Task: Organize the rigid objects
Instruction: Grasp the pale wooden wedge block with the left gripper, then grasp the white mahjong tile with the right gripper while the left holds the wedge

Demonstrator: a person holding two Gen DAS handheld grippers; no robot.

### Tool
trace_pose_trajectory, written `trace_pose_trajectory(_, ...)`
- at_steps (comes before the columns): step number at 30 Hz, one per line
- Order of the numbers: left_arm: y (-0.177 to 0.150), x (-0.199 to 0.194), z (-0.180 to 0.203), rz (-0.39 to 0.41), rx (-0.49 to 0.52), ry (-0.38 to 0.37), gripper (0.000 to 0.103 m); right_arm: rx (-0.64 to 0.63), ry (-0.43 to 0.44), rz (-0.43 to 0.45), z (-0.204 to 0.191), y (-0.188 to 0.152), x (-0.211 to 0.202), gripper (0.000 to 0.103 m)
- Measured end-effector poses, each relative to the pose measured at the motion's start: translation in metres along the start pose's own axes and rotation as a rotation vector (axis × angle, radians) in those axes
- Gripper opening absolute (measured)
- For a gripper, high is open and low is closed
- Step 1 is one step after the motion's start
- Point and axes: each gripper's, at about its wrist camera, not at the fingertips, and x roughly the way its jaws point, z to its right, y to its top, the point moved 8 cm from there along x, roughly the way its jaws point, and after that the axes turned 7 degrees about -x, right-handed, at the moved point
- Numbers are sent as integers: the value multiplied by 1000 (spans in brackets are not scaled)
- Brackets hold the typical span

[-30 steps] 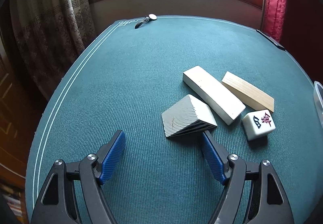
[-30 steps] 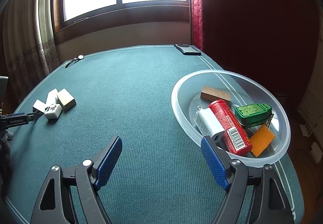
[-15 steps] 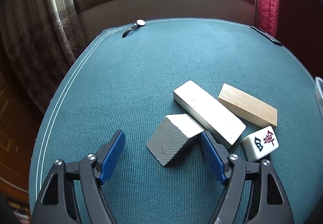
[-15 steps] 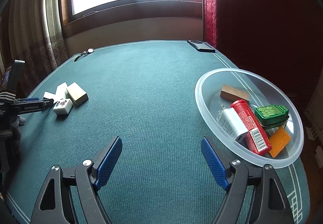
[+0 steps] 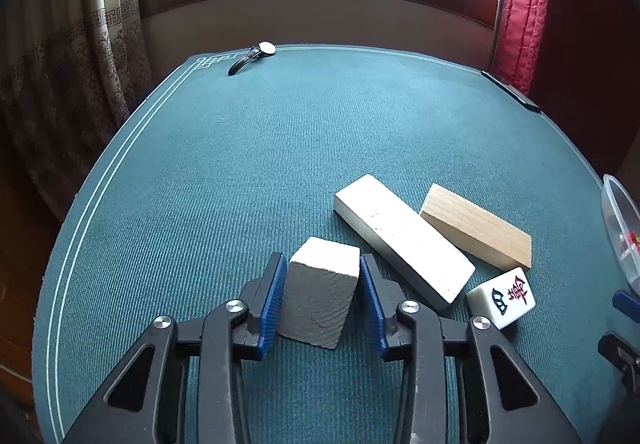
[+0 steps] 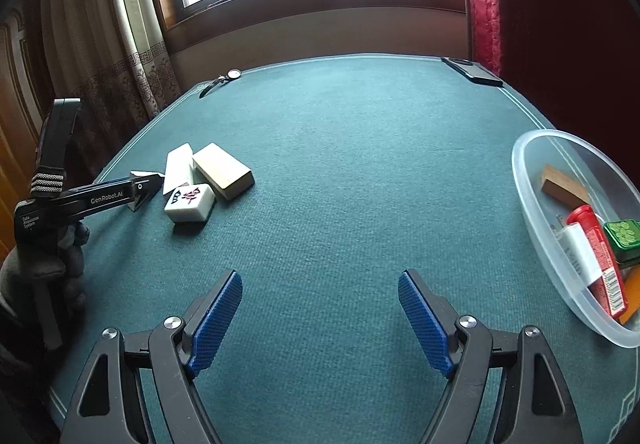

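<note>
Left gripper (image 5: pixel 322 294) is clamped on a grey wood wedge (image 5: pixel 320 300), blue pads pressed against both its sides, low over the green table (image 5: pixel 240 164). Just right of it a pale block (image 5: pixel 404 240), a tan block (image 5: pixel 476 232) and a mahjong tile (image 5: pixel 502 298) are bunched together, touching. Right gripper (image 6: pixel 320 324) is held wide open with nothing between its fingers, over bare felt. A clear bowl (image 6: pixel 532 212) at the right edge is loaded with small items. A watch (image 5: pixel 252 56) is seen at the far edge.
</note>
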Motion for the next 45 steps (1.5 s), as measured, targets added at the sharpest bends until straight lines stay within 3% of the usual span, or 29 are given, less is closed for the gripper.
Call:
trace_pose_trajectory(14,-16,-21,-14,19,-99,-34,31,-13,118,-50,-53,27,36,84)
trace_pose_trajectory(26,-22,-26,-20,19,-132,-35,31,-65,129,-58,-82,44,56,83)
trace_pose_trajectory(40,-22,-26,-22,18,-133,-35,31,-112,68,-54,-87,48,67,58)
trace_pose_trajectory(45,-22,-26,-22,18,-131,-33,31,-137,57,-48,-87,44,62,43)
